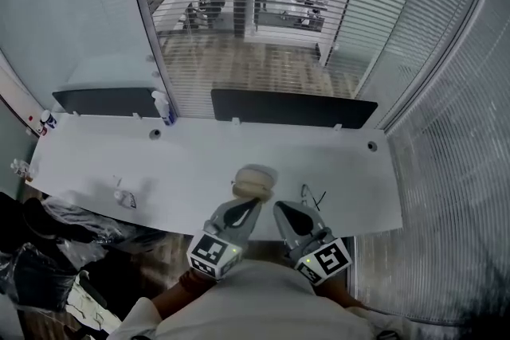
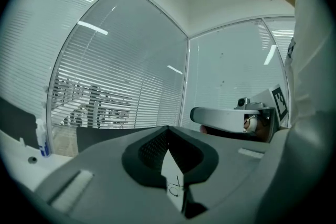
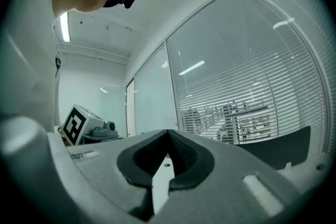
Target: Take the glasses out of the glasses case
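The person is holding both grippers level in front of the body, over the front edge of the long white worktop [image 1: 96, 163]. The left gripper [image 1: 255, 205] is keeping its jaws pressed together with nothing between them. Its tip is pointing at the beige glasses case [image 1: 253, 181], and from above it is lying just short of the case. A small hand-drawn scribble is showing on the pale inner face of this claw in the left gripper view, but it is too loose to read. The right gripper [image 1: 280, 209] is likewise sitting with its jaws closed and empty, just beside the left one.

The glasses case is resting near the front edge, about midway along the worktop. Whether its lid is up cannot be told. The thin dark-framed glasses [image 1: 312, 197] are lying on the worktop just right of the case, outside it.

Each gripper is carrying a cube with black-and-white square markers, not letters. A spray bottle [image 1: 165, 108] is standing at the far edge beside a dark partition screen [image 1: 291, 107]. Its label is too small to read.
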`<act>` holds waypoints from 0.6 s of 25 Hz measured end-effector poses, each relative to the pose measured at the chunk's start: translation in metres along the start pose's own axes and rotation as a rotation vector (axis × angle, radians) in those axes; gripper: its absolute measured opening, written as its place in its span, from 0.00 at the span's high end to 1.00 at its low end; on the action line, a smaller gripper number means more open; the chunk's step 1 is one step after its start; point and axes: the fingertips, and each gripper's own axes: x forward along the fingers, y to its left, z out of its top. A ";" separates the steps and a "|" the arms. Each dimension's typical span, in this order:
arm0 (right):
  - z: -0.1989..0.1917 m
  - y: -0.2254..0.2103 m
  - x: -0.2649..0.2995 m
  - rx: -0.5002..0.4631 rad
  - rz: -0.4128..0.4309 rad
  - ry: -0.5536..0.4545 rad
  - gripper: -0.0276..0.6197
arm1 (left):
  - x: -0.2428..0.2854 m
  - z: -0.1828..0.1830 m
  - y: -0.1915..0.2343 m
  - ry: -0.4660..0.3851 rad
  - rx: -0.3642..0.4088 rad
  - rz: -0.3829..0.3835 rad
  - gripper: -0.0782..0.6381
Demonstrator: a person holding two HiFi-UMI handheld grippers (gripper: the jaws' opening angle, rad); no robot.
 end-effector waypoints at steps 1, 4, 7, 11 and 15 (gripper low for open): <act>0.002 0.000 0.001 -0.003 -0.003 -0.006 0.96 | 0.000 0.000 0.000 0.002 -0.003 -0.001 0.89; 0.006 -0.002 0.001 0.001 -0.017 -0.023 0.96 | 0.001 0.003 0.000 -0.004 0.005 -0.006 0.89; 0.005 -0.004 0.002 0.007 -0.020 -0.028 0.96 | 0.003 0.001 -0.001 0.004 0.005 -0.017 0.89; 0.004 -0.008 0.004 0.008 -0.023 -0.012 0.96 | 0.007 0.001 -0.002 0.013 0.001 -0.023 0.89; 0.000 -0.012 0.007 0.013 -0.024 -0.001 0.96 | 0.008 0.002 0.001 0.011 0.001 -0.016 0.89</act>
